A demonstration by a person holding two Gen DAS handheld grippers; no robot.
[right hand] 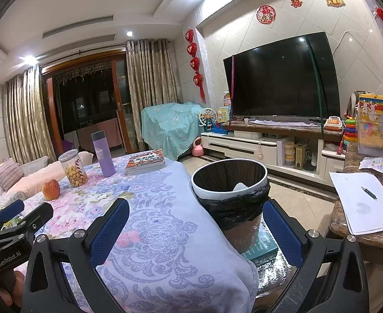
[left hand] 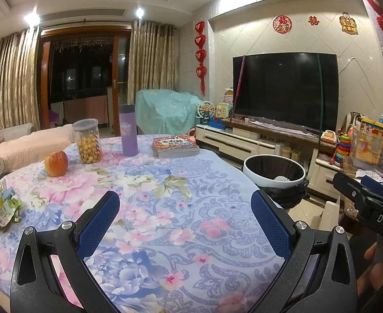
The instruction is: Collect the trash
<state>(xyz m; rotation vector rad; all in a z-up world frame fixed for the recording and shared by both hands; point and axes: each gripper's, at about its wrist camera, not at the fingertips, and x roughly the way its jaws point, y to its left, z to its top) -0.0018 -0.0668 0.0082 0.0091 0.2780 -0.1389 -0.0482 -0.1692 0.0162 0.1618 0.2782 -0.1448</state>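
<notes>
While both jaws stood spread and empty, left gripper (left hand: 185,224) hovered over the floral tablecloth (left hand: 181,208), crumpled wrappers (left hand: 2,210) at its left edge, right gripper (right hand: 195,230) near the black-lined bin (right hand: 229,182), white scrap (right hand: 239,186) inside.

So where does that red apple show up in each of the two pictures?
Left wrist view: the apple sits at left on the floral tablecloth, left of the snack jar.
Right wrist view: the apple is far left, again beside the jar.
Shared landmark: the purple bottle.
</notes>
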